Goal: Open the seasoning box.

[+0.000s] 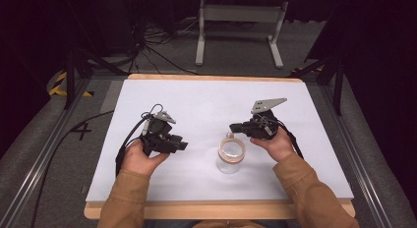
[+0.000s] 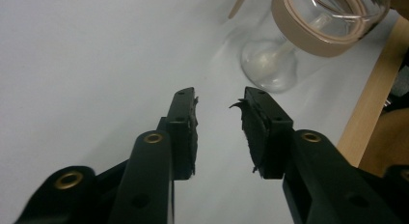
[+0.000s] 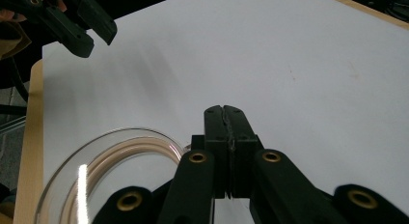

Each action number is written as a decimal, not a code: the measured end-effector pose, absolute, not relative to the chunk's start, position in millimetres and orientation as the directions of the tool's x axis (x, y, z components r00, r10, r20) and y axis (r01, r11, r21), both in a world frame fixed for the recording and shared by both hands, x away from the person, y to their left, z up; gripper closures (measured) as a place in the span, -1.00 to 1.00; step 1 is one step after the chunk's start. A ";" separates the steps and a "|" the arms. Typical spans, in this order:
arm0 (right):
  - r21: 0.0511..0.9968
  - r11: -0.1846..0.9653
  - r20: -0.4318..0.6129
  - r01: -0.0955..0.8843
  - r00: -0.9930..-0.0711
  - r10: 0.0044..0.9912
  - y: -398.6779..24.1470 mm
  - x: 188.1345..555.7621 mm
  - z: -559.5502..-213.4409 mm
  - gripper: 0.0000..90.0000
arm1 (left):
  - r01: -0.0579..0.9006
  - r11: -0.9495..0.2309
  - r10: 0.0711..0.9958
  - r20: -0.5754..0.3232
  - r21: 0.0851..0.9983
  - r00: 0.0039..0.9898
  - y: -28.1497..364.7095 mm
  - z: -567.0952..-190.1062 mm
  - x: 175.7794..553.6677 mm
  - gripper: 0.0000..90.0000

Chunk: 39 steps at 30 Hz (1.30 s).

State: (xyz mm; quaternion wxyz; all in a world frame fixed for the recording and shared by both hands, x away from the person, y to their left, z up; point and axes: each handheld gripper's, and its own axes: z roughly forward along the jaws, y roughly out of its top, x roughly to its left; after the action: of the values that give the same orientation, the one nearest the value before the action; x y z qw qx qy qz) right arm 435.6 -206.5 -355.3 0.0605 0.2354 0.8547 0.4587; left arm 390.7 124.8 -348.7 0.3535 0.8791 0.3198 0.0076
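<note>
Desk (image 1: 206, 98): white sheet over a wooden top, the wood showing as a border at the near and far edges. One object stood on it, a clear glass jar (image 1: 230, 155), upright, mouth open, with a tan band around the neck. It sat in the near half of the desk, right of centre, between the two hands and nearer the right one.

Left gripper (image 1: 183, 145): held in the person's left hand (image 1: 139, 158), at the left of the jar and apart from it, pointing towards it. In the left gripper view the two black fingers (image 2: 184, 125) stood apart with bare white desk between them; nothing was held. The rubber pad on the right-hand finger looked torn, with a frayed curl at its tip. The jar (image 2: 299, 35) appeared beyond the fingertips at upper right, the tan band clear, the wooden desk edge running along the right side.

Right gripper (image 1: 232, 126): held in the right hand (image 1: 277, 143), just behind and to the right of the jar, pointing left, its tip close above the jar's far rim; contact could not be judged from the high view. A grey three-cornered plate (image 1: 267, 104) stood on top of it. In the right gripper view the fingers (image 3: 224, 137) were pressed together, pad to pad, holding nothing. The jar's rim (image 3: 115, 156) lay just left of them, and the left gripper (image 3: 89, 28) showed at upper left.

Tan sleeves (image 1: 125, 196) covered both forearms.
</note>
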 end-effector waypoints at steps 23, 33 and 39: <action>0.814 0.464 0.120 0.351 -0.882 0.456 -209.2 437.0 -356.5 0.99 | 0.436 -0.634 0.408 -0.203 0.638 0.890 63.8 -350.9 373.2 0.98; 0.811 0.463 0.123 0.357 -0.879 0.461 -209.3 437.5 -357.6 0.99 | 0.398 -0.650 0.363 -0.196 0.648 0.911 38.5 -352.2 367.6 0.97; 0.813 0.464 0.117 0.352 -0.880 0.461 -209.6 437.5 -357.8 0.99 | 0.383 -0.641 0.361 -0.179 0.665 0.915 28.5 -350.8 364.7 0.98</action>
State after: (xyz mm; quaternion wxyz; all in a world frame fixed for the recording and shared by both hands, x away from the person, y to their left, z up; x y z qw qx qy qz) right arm 437.5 -209.6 -357.8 0.0597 0.2381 0.8535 0.4596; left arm 364.7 28.5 -350.8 0.3703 0.9058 0.2055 -0.0147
